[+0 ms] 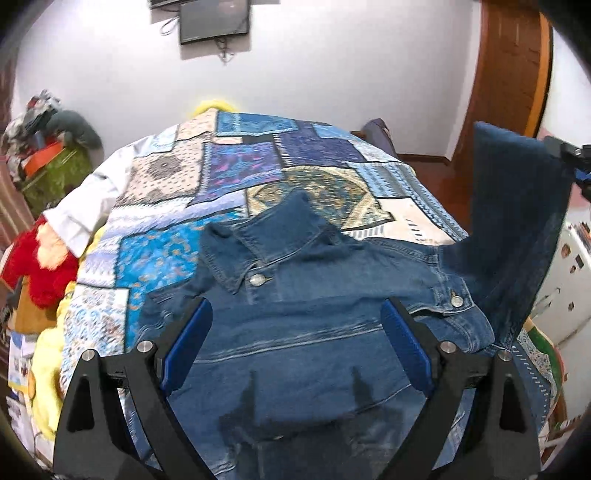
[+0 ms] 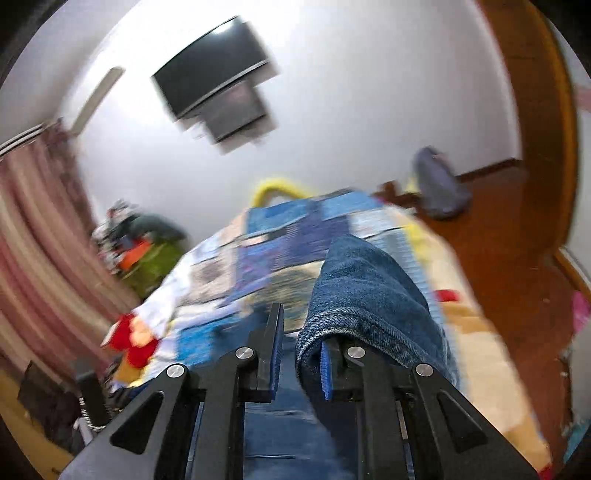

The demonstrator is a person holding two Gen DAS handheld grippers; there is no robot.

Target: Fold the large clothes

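A blue denim jacket (image 1: 314, 306) lies on the patchwork bedspread (image 1: 229, 173), collar toward the far side. My left gripper (image 1: 295, 314) is open just above the jacket's front, empty. The jacket's right sleeve (image 1: 517, 221) is lifted up at the right edge, where the right gripper's body (image 1: 570, 155) shows. In the right wrist view the sleeve (image 2: 369, 295) is draped over the right finger (image 2: 327, 373) of my right gripper (image 2: 301, 332). The jaws stand a little apart with a gap between the pads; the view is blurred.
A red plush toy (image 1: 40, 266) and a white cloth (image 1: 92, 199) lie at the bed's left edge. A cluttered green basket (image 1: 55, 173) stands at the left wall. A TV (image 1: 214, 18) hangs on the wall; a wooden door frame (image 1: 517, 74) is right.
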